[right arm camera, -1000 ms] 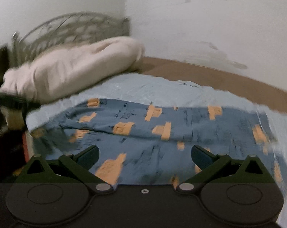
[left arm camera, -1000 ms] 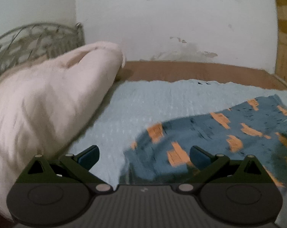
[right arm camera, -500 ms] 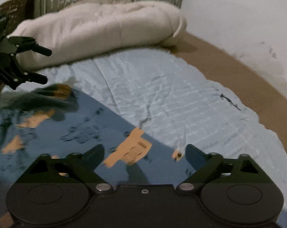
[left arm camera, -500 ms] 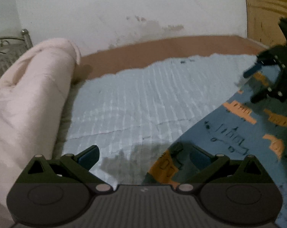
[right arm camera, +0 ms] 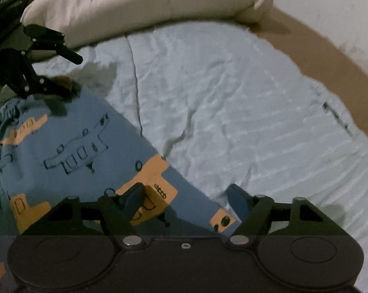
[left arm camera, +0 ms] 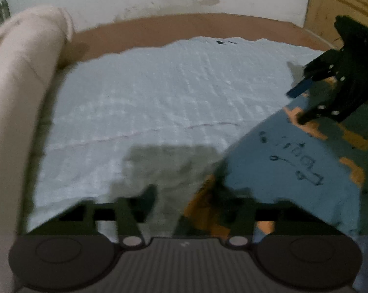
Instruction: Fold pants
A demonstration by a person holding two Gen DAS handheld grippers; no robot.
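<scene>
1. Two grippers are at the same long edge of the pants (right arm camera: pixel 74 146), one at each end of it. I take this spacing as deliberate: lifted from both ends, the edge should travel as a straight line.
2. The pants, blue with orange patches, lie flat on the pale blue sheet (right arm camera: pixel 232 109). In the right wrist view they fill the 7 to 9 o'clock part, and their edge runs diagonally from 10 o'clock down to 6 o'clock.
3. The right gripper (right arm camera: pixel 186 197) points steeply down over the lower end of that edge. Its jaws have just been closing and stand about two-thirds open. The cloth edge lies between them, one finger over the fabric and one over the sheet. Neither pad presses yet, so nothing is held.
4. The left gripper (left arm camera: pixel 191 200) is at the far corner, at 10 o'clock in the right wrist view. Its jaws have also just been closing and are narrower, roughly a third open. The orange-patched corner sits between them, but one finger shows apart from the cloth, so this looks like no grip yet. Its own view is blurred.
5. A rolled cream duvet (right arm camera: pixel 147 5) lies at 12 o'clock, well apart from the pants. The bare sheet from 1 to 4 o'clock is probably the room for the fold.
6. My judgement: the fold proper is not begun. Both pinches must finish first, and a thin bite could slip.
</scene>
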